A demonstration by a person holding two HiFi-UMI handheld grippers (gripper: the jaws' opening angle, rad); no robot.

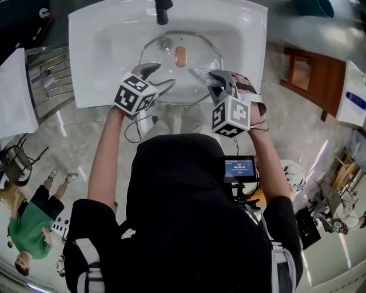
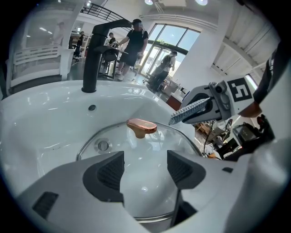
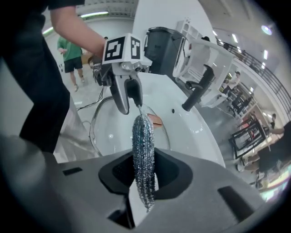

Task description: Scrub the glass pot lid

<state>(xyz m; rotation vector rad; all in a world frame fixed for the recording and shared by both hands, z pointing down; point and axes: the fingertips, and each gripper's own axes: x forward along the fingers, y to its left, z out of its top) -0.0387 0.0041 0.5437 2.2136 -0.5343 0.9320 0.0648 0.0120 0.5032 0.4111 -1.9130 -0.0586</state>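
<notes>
The glass pot lid [image 1: 171, 77] lies knob up in the white sink [image 1: 86, 57], filling most of the bowl. Its copper-coloured knob [image 1: 180, 56] sits near the middle and the black faucet [image 1: 163, 10] stands at 12 o'clock. The left gripper [image 2: 145, 169] hangs over the lid's rim at about 8 o'clock with its jaws spread wide and only bare glass showing between them, so nothing pins the lid down. The right gripper [image 3: 144, 175] is clamped on a silvery mesh scourer [image 3: 143, 150], pinched edge-on, with most of it sticking out past the jaws toward the glass at about 4 o'clock. My main worry is that a firm stroke with the lid unheld would send the dome skating or spinning round the curved bowl. It could knock against the porcelain or ride up on one side. The scourer looks thin and floppy, so pressed hard it may fold over or drag out of the grip, and the hard jaw tips would then rub the glass. If the left claw closes on the rim off-centre, it could tip the lid rather than steady it. I can't tell whether the glass is wet, which would make it slide more easily.
</notes>
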